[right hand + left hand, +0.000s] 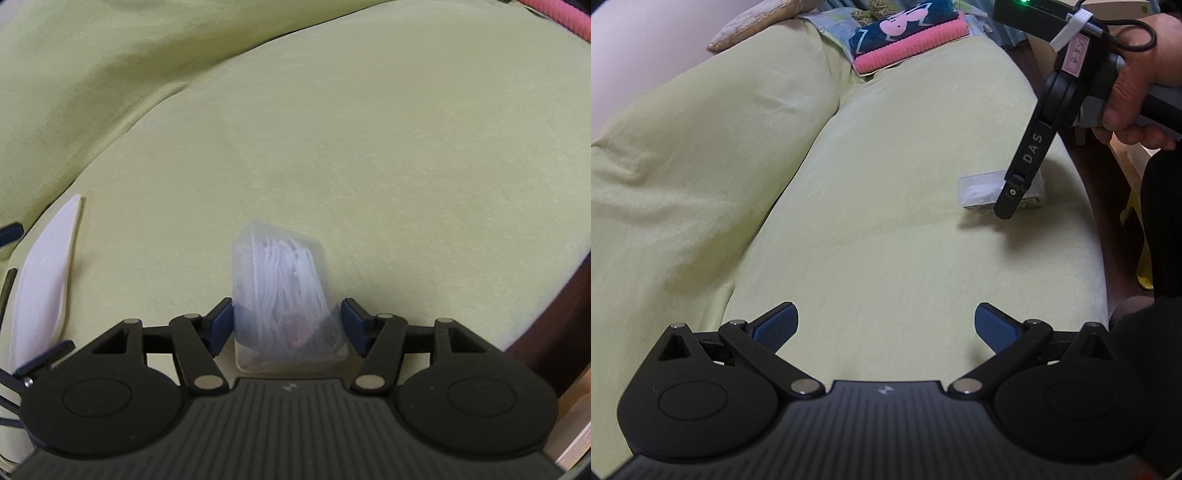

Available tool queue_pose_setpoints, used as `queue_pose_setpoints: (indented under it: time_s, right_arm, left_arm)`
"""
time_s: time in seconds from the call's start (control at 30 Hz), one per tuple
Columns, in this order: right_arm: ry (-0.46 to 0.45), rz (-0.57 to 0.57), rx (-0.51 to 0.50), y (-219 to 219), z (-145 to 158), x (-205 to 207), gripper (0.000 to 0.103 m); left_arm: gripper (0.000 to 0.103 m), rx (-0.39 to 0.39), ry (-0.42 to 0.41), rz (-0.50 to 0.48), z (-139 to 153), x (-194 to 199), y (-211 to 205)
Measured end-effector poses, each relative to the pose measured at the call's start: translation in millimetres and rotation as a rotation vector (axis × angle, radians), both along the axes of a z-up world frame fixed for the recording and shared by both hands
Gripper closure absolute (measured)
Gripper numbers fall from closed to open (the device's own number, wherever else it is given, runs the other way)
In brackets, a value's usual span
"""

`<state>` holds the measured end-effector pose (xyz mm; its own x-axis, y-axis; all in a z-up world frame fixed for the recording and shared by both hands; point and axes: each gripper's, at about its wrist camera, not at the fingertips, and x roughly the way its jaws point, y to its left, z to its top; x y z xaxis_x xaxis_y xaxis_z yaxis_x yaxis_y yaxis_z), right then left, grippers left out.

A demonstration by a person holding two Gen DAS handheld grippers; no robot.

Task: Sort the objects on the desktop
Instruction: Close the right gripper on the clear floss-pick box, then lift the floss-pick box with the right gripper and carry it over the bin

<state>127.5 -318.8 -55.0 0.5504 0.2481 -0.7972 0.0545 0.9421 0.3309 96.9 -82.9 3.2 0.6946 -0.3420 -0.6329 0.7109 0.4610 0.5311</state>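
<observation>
One clear plastic box (284, 295) of white cord, one white spoon-shaped piece (44, 273), two folded towels (908, 40).

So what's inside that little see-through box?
Inside the clear box you can see a bundle of white strings or cord, with something reddish near the bottom. The cloudy plastic blurs it, so what the reddish bit is stays unclear. The right gripper holds the box.

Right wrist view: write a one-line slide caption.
Right tool straddles a clear plastic box of white cotton swabs on the green sheet.
</observation>
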Motion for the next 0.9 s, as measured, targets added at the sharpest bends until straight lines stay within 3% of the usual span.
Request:
queue_pose_setpoints:
  time_s: [0.33, 0.5, 0.6, 0.67, 0.8, 0.9]
  right_arm:
    - [-0.077, 0.04, -0.181, -2, 14, -15, 0.045]
    - [-0.108, 0.115, -0.288, 12, 21, -16, 0.057]
    - [-0.108, 0.156, -0.331, 20, 23, -9, 0.059]
    - [-0.105, 0.176, -0.342, 22, 23, -6, 0.06]
    - [-0.097, 0.184, -0.313, 21, 22, -2, 0.077]
    - [-0.096, 0.143, -0.254, 15, 23, 1, 0.076]
  left_arm:
    - [0.0, 0.011, -0.009, -0.05, 1, -1, -20]
    - [0.0, 0.028, -0.011, -0.081, 1, -3, -29]
    - [0.0, 0.036, -0.003, -0.108, -1, -3, -38]
    - [0.0, 0.04, 0.003, -0.126, -3, -2, -46]
    - [0.0, 0.044, 0.015, -0.162, -10, -1, -60]
    - [0.0, 0.046, 0.024, -0.187, -13, -2, -70]
